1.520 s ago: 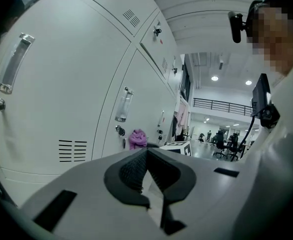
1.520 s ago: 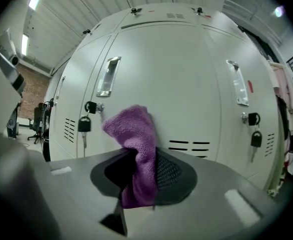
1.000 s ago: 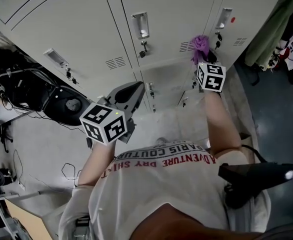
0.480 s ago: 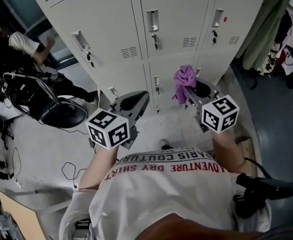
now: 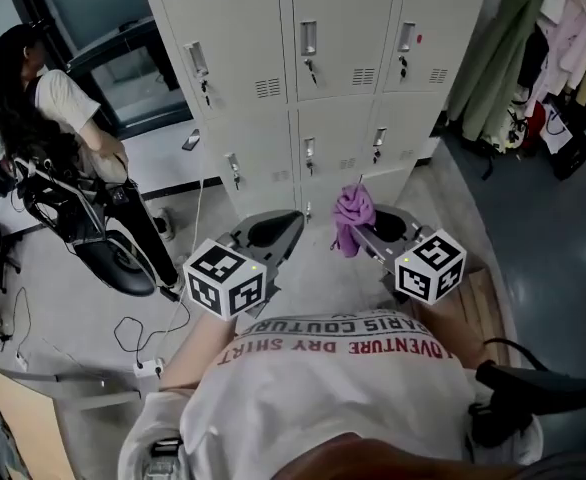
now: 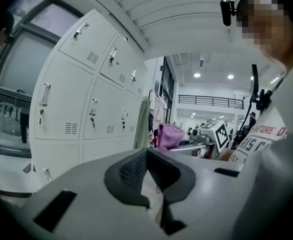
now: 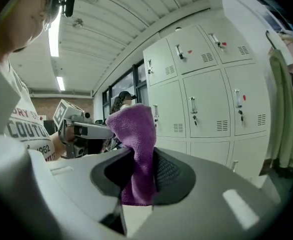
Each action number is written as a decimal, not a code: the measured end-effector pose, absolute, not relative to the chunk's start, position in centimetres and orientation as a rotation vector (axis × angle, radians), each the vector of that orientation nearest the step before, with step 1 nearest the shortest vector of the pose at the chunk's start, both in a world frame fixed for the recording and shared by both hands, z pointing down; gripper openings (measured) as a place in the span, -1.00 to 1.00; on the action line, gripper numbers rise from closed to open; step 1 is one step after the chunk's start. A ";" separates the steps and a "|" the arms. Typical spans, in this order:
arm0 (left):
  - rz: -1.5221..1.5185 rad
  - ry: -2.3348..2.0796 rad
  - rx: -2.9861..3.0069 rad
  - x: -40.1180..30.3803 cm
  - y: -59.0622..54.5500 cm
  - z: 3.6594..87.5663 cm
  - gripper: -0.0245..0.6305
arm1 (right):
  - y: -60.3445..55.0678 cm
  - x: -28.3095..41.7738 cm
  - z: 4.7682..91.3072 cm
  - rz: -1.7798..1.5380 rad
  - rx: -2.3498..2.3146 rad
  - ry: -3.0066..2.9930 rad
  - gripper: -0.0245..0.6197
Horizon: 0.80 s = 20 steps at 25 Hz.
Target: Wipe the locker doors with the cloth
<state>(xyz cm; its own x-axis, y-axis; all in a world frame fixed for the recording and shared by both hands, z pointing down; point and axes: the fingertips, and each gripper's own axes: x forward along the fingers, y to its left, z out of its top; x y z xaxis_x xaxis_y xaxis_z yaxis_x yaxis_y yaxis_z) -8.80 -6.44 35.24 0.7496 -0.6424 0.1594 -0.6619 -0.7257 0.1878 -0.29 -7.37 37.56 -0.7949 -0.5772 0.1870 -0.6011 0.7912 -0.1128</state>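
A purple cloth [image 5: 352, 214] [image 7: 136, 149] [image 6: 169, 135] is bunched upright between the jaws of my right gripper [image 5: 365, 230] [image 7: 139, 176], which is shut on it. That gripper is held well back from the pale grey locker doors [image 5: 338, 48] [image 7: 209, 104] [image 6: 71, 109], with open floor between. My left gripper [image 5: 273, 230] [image 6: 147, 169] hovers beside it at the same height, its jaws shut with nothing in them. Each locker door has a handle and a small vent.
A person [image 5: 48, 118] stands at the left by a window, next to a dark chair-like object [image 5: 103, 248] and cables on the floor. Clothes [image 5: 503, 58] hang to the right of the lockers. A dark device [image 5: 533, 393] sits at my right hip.
I have stepped back from the lockers. The right gripper with the cloth has dropped from the upper door to waist height, away from the doors. The left gripper stayed low.
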 end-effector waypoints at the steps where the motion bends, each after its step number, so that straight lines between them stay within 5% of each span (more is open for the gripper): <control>1: 0.120 -1.038 2.718 -8.6 -4.8 35.1 -0.93 | -5.8 0.0 37.3 0.254 0.933 -2.850 -0.66; 14: 0.140 -0.932 2.642 4.0 27.1 41.8 -0.93 | 27.6 11.9 43.3 0.311 1.057 -2.768 -0.66; 20: 0.169 -0.914 2.683 8.6 39.1 38.5 -0.93 | 39.0 17.1 40.8 0.340 1.106 -2.773 -0.66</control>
